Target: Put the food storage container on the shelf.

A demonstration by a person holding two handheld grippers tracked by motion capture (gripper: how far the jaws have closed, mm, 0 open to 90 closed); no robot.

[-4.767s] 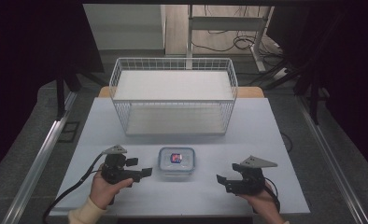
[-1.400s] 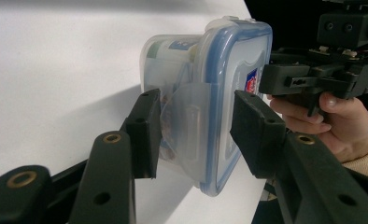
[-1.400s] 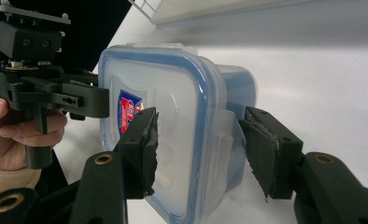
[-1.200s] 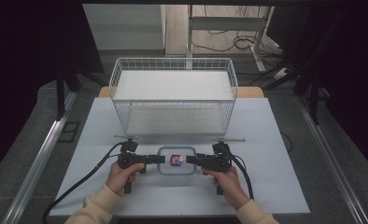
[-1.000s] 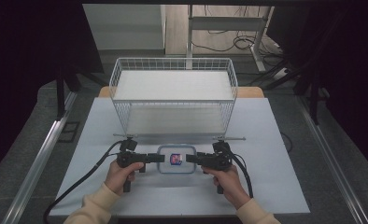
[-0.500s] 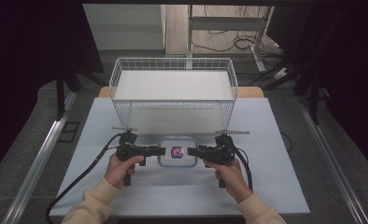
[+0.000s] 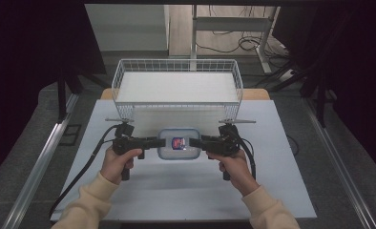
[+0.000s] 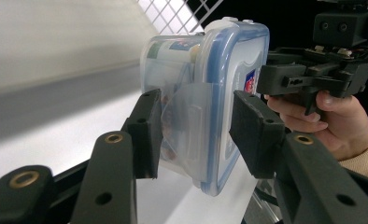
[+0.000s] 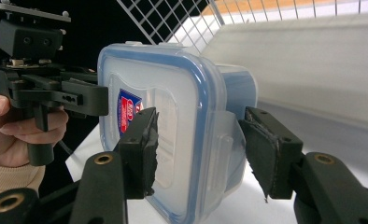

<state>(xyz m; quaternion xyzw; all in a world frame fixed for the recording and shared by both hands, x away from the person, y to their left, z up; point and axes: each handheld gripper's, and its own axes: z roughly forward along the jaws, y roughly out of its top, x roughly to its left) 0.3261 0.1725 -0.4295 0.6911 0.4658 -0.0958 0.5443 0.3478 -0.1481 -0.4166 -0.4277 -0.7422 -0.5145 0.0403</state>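
Left gripper clamping one side latch of a clear lidded container, right gripper clamping the opposite latch, container held between them just in front of the white wire basket, above the white table.

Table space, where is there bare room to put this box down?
The table is bare left of the left gripper, right of the right gripper, and between the forearms. The wire basket has a bare floor too. It is tight between the box and the basket front.
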